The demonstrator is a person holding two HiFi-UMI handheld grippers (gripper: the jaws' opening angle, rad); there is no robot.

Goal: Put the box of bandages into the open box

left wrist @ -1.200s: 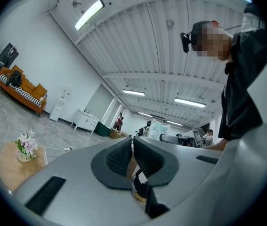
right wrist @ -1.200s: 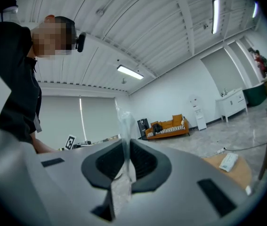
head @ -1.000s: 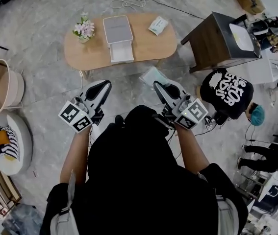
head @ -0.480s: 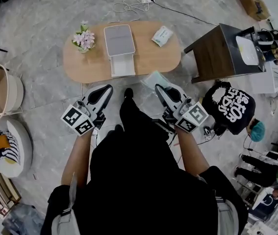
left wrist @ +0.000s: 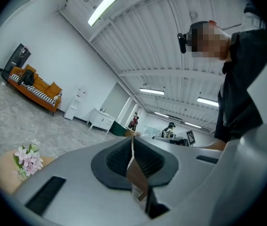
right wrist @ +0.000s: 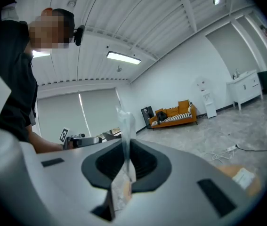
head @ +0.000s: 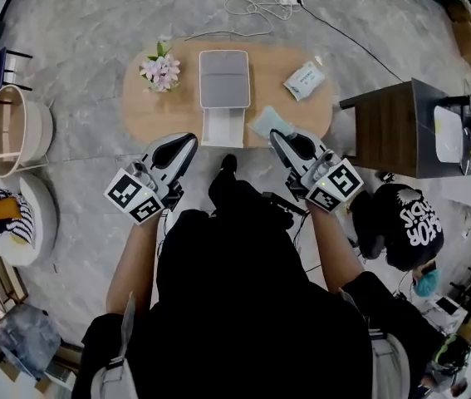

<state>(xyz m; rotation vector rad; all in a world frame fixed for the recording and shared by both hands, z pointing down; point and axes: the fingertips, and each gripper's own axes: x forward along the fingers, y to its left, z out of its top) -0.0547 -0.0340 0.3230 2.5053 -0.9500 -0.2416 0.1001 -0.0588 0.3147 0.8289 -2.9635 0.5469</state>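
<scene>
The open white box (head: 223,79) stands mid-table with its lid raised and its tray (head: 221,128) toward me. My right gripper (head: 277,136) is shut on a flat pale-green bandage pack (head: 267,123), held over the table's near edge just right of the tray. In the right gripper view the pack (right wrist: 124,126) stands thin between the closed pads (right wrist: 138,163). My left gripper (head: 188,143) hovers left of the tray, jaws together. In the left gripper view (left wrist: 132,160) a thin brown strip (left wrist: 136,177) shows between the pads.
On the oval wooden table (head: 148,110) are a pink flower posy (head: 161,70) and a white-green packet (head: 304,80). A dark side table (head: 397,127) stands to the right, a person in black (head: 407,225) beside it. A basket (head: 15,130) and a cushion (head: 7,214) lie to the left.
I have stepped closer to the table. Both grippers moved forward with me, and the held pack now reaches the table's near edge.
</scene>
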